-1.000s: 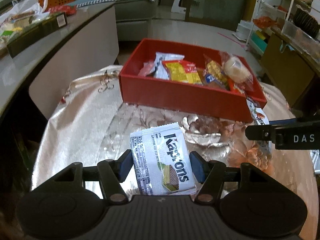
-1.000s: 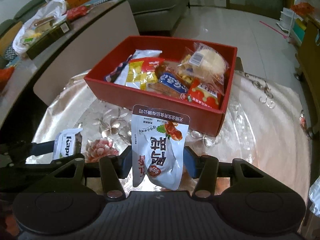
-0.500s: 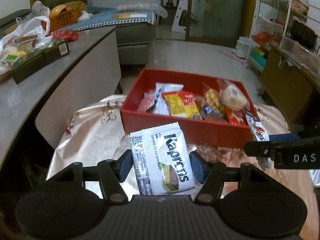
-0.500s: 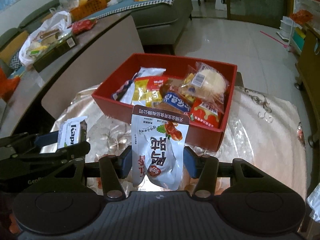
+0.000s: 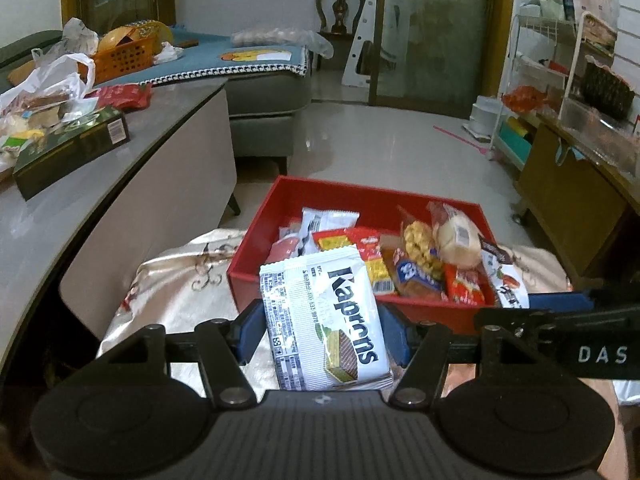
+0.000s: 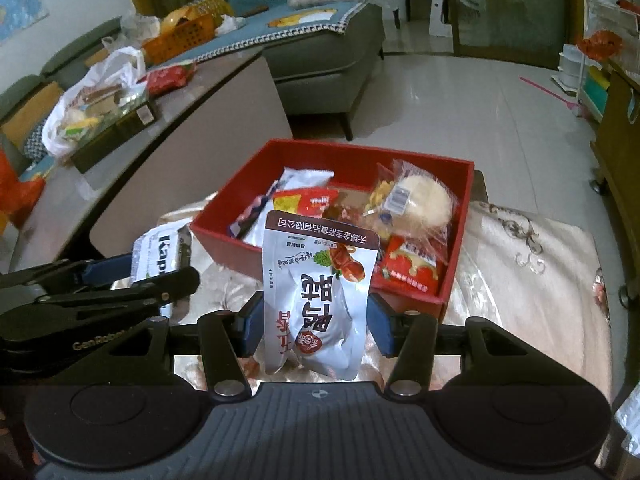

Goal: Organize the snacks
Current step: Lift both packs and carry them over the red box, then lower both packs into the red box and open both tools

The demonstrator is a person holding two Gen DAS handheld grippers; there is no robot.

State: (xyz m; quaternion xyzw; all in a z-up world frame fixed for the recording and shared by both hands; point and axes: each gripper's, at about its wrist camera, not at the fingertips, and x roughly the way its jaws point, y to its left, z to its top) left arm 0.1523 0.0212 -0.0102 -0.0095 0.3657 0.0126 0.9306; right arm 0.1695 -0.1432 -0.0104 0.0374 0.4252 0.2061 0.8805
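Snack packs point(image 5: 324, 316) in both tongs, tilted down

Home living room. Grey sofa point(image 5: 264, 96) with blue crocheted cover at back, carved wooden chair point(image 5: 340, 4) by glass sliding door point(image 5: 432, 28). Glossy tiled floor point(image 5: 380, 144). Long grey tabletop point(image 5: 80, 160) at left cluttered with plastic shopping bag point(image 5: 44, 80), orange basket point(image 5: 124, 56), dark box point(image 5: 68, 144). White wire rack point(image 5: 540, 80) and wooden cabinet point(image 5: 568, 196) at right, loaded with household bits. Foreground: low table under shiny floral cloth point(image 6: 532, 264), red box point(image 6: 456, 264) of packaged snacks on it.
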